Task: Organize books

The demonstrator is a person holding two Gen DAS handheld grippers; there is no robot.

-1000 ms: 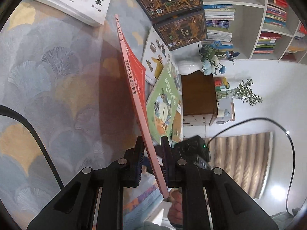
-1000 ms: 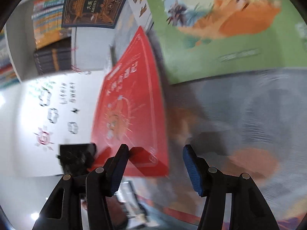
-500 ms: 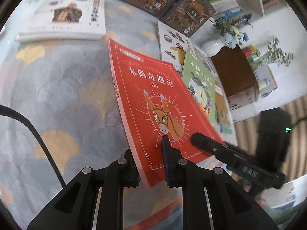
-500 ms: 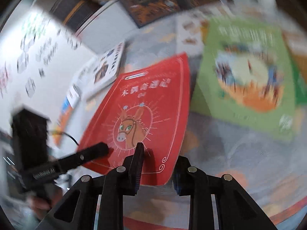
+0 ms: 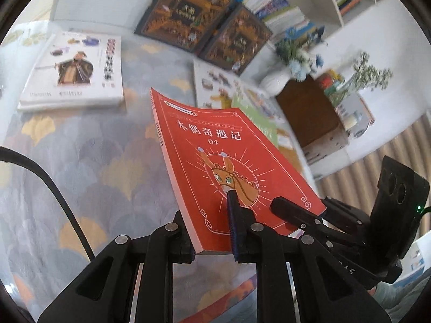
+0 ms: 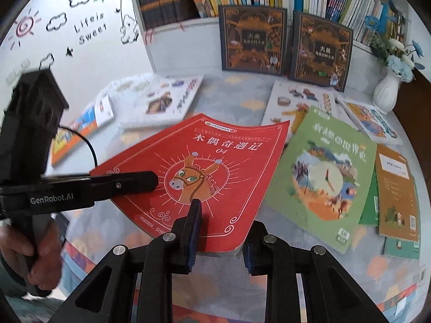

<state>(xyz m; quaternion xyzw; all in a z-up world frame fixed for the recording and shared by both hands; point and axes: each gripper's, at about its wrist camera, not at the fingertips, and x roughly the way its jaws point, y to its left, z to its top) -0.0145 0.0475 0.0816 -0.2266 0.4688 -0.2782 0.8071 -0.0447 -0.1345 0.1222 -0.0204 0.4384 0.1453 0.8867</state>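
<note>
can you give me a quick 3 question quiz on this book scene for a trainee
1. True or false: both grippers grip the red book.
2. Which book lies flat just right of the red book in the right wrist view? A) green book B) a blue book C) a black book
3. Fill in: the two dark books stand leaning against the ____.

Key
1. True: the left gripper and right gripper each clamp its near edge.
2. A
3. bookshelf
</note>
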